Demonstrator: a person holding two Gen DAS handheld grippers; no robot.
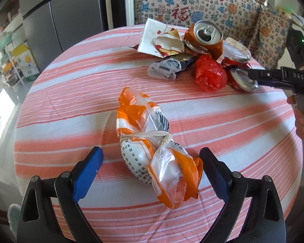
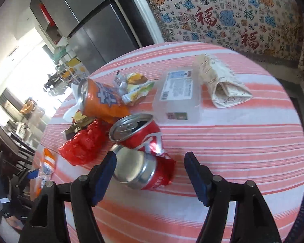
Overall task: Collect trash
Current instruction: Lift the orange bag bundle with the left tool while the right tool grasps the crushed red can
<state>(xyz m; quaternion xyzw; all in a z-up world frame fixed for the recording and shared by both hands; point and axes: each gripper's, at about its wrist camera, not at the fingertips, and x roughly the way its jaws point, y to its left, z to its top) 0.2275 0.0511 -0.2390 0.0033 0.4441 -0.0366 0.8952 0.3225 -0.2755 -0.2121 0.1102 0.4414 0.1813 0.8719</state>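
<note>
An orange-and-white plastic bag bundle [image 1: 158,156] tied with string lies on the striped tablecloth, its near end between my open left gripper [image 1: 152,160]. Behind it is a trash pile: an orange can [image 1: 206,38], torn cartons [image 1: 162,38], a red plastic bag [image 1: 209,73] and crushed red cans [image 1: 242,79]. My right gripper [image 2: 151,162] is open around a crushed red can [image 2: 139,170]; its left fingertip [image 2: 109,162] touches the can. A second red can [image 2: 135,130], the red bag [image 2: 83,143] and the orange can [image 2: 103,99] lie just beyond.
A clear plastic box [image 2: 178,97] and a folded paper wrapper [image 2: 223,85] lie farther back on the round table [image 2: 253,141]. A patterned sofa cover [image 2: 223,12] stands behind the table. A grey fridge [image 1: 71,14] is at the left.
</note>
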